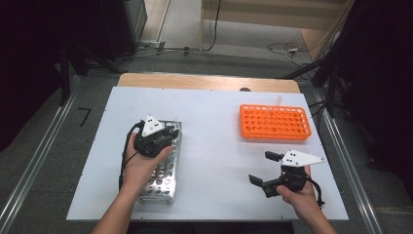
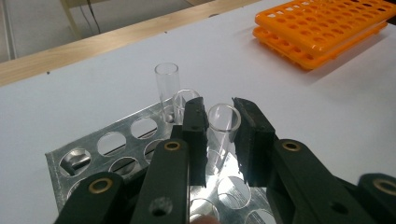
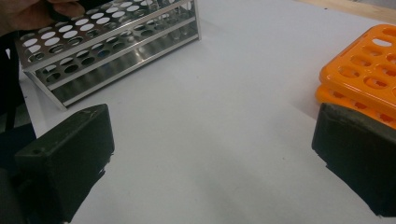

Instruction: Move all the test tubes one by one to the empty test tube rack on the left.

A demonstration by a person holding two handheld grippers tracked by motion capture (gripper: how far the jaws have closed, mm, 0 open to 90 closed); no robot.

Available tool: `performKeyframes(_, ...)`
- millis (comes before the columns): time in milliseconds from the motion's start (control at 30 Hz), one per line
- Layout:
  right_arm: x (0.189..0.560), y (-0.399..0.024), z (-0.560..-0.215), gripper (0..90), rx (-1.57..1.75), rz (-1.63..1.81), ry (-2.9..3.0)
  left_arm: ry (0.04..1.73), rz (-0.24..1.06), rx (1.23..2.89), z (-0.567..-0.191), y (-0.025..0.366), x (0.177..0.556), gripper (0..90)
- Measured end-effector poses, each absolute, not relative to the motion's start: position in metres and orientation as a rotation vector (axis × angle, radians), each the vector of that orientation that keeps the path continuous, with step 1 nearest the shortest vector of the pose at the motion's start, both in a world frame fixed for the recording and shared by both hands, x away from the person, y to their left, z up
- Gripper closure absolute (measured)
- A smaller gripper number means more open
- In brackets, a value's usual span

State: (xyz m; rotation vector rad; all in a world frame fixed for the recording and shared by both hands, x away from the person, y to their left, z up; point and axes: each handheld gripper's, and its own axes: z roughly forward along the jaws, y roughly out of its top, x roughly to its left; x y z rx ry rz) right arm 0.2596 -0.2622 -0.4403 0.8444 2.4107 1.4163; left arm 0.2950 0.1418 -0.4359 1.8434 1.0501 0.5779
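Gripping a clear tube (image 2: 223, 126) with the left gripper (image 2: 219, 112): fingers (image 2: 195, 135) are pinching it from both sides just below the rim. Tube is sitting upright in a hole near the far end of the steel rack (image 2: 116, 149), bottom still down inside as far as I can tell. Left hand (image 1: 141, 165) is hovering over that rack (image 1: 163, 165) on the left half of the bench (image 1: 219, 146).

Right gripper (image 1: 265, 168) is idling low over the bench at near right, fingers (image 3: 70, 158) spread wide with nothing between them.

Two more tubes (image 2: 167, 88) are standing in the steel rack just behind the pinched one; the rest of its holes are looking empty.

Farther off to the right, the orange rack (image 1: 275, 122) is sitting well apart from the steel one. One tube (image 1: 279, 101) seems to be poking up at its far edge, too small to confirm.

My read: this looks like a tube transfer from steel to orange, early on. Grasp is done; lift, carry and drop into an orange hole are pending, then the other two tubes.
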Motion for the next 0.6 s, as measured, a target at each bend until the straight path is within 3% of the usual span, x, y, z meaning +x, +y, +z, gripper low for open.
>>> performKeyframes(467,0.263,-0.2645,-0.4397,0.0,0.853,1.413,2.402,1.056,0.476,1.809,-0.4329,0.1467,0.2928,63.9)
performKeyframes(600,0.2667,-0.2666,-0.4378,0.0,0.868,1.418,2.386,1.036,0.453,1.785,-0.4305,0.1472,0.2888,52.9)
